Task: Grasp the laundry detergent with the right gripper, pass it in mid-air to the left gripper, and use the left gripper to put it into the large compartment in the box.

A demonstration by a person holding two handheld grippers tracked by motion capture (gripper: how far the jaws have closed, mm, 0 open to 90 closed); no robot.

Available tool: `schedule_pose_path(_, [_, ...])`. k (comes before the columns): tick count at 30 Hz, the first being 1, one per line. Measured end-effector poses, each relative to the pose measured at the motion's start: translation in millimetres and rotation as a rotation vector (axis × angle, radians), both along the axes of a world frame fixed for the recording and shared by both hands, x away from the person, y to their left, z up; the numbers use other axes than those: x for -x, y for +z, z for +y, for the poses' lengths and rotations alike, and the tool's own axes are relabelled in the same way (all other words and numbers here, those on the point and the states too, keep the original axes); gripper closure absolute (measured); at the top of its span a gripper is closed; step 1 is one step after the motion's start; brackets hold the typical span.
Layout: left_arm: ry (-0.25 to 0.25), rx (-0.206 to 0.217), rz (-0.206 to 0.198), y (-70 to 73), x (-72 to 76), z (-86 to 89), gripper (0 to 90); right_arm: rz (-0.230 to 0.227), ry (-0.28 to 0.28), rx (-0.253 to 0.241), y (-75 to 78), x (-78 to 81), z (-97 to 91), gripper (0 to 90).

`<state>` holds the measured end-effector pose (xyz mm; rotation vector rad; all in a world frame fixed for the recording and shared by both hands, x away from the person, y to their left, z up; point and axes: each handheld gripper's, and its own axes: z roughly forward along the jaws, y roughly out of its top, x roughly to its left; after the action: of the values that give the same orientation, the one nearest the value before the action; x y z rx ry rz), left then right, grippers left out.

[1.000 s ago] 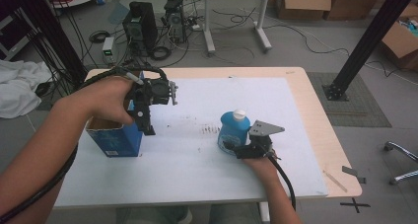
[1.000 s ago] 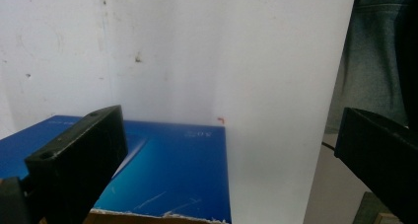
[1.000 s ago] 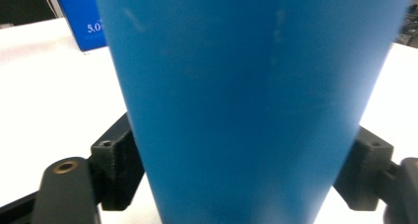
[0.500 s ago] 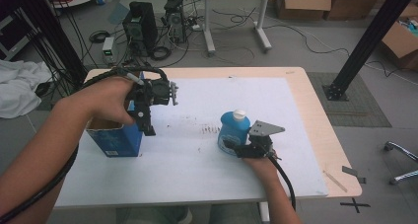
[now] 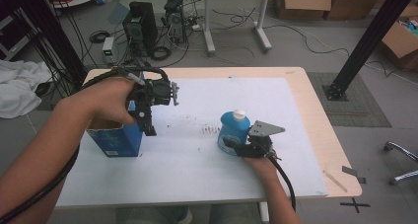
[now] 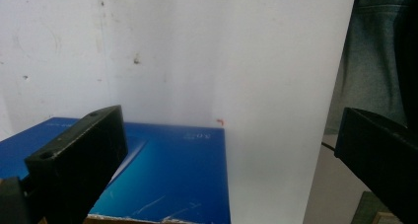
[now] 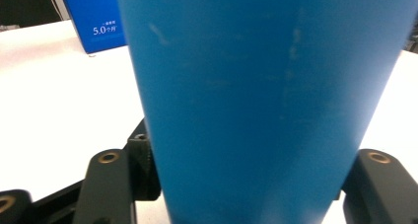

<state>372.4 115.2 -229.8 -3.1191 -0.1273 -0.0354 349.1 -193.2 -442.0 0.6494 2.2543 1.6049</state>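
The right gripper [image 5: 230,146] has just been closing and now pinches the blue bottle [image 7: 266,100] low; lifted fast, the bottle may tip away. The left gripper [image 5: 148,128] is spread above the box [image 5: 114,141].

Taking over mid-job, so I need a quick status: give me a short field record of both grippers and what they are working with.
right gripper: jaws have just been closing, now shut on the blue bottle
blue bottle: upright on the white mat, white cap on
left gripper: open, pointing down beside the blue box
blue box: standing at the mat's left side, apart from the bottle
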Motion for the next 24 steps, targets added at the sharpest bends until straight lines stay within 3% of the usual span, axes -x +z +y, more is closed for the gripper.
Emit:
schedule_pose_path(18, [0.001,0.001,0.001,0.4,0.6,0.8,0.1,-0.002,0.027,0.015,6.7,1.9,-1.8,44.7])
schedule_pose_path(24, [0.001,-0.003,0.001,2.5,1.2,0.5,0.1,-0.027,0.067,0.047,28.2,7.4,-4.4,45.1])
